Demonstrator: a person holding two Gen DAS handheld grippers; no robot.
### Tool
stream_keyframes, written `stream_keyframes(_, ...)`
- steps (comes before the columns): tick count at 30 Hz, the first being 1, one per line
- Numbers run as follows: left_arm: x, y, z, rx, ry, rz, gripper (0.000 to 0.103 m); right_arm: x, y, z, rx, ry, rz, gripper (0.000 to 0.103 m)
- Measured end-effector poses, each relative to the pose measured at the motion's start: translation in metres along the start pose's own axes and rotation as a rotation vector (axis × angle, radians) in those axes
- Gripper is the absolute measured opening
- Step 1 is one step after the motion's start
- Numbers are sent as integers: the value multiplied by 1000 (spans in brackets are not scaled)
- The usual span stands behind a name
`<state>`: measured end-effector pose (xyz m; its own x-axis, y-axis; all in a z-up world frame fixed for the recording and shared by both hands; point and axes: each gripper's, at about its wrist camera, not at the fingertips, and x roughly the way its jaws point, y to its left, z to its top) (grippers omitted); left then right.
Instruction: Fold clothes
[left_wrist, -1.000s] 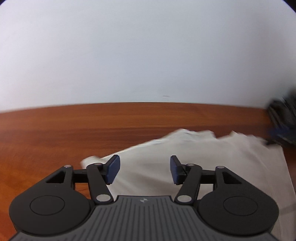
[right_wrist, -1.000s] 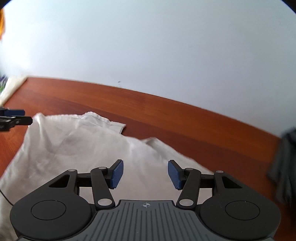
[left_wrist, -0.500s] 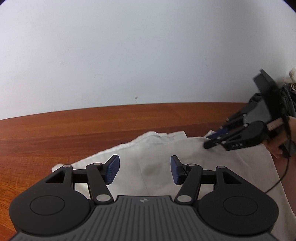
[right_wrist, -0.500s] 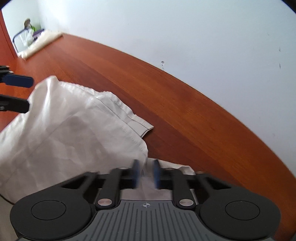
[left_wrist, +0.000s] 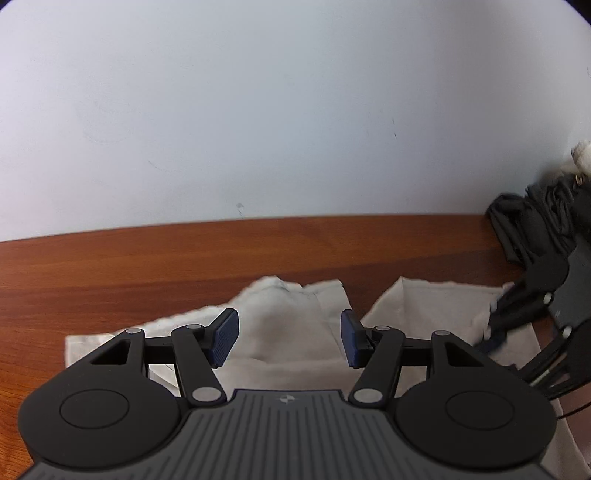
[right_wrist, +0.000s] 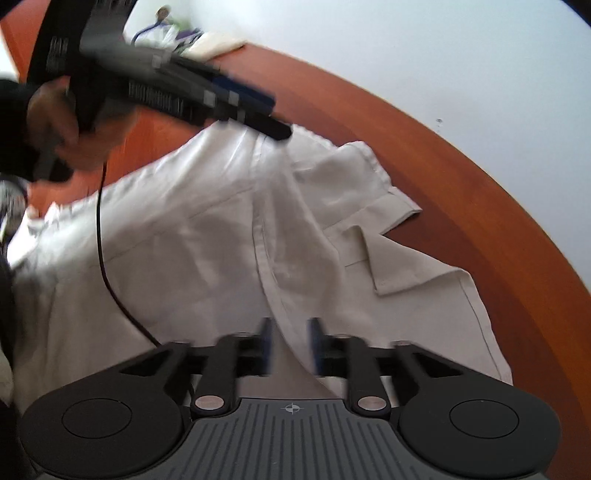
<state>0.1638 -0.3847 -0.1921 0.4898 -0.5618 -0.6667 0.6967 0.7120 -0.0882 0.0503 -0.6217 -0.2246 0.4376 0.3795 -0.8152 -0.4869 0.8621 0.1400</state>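
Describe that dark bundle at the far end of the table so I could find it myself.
Start at the reddish-brown wooden table against the pale wall. A cream garment lies spread in the middle; look past its right end to the table's back corner. There sits the dark grey cloth pile, crumpled rather than flat, and the only dark fabric there.
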Motion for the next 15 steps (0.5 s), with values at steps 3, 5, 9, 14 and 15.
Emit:
stream_keyframes(3,8,-8,-8,13,20,-7,66,-15,-13,1,123,-110,-10,47)
stream_keyframes(5,26,-11,-12,20,32,-6,66,-21,-21,3,184,-172,-70,50)
stream_keyframes(9,25,-14,-21,29,35,2,66,-11,-39,7,282,-159,-189,56)
stream_keyframes(14,12,-14,-30,23,36,13,66,15,-42,7,302,-143,-199,52)
stream_keyframes(15,9,-13,-32,22,37,16,66,20,-39,8,290,-136,-208,45)
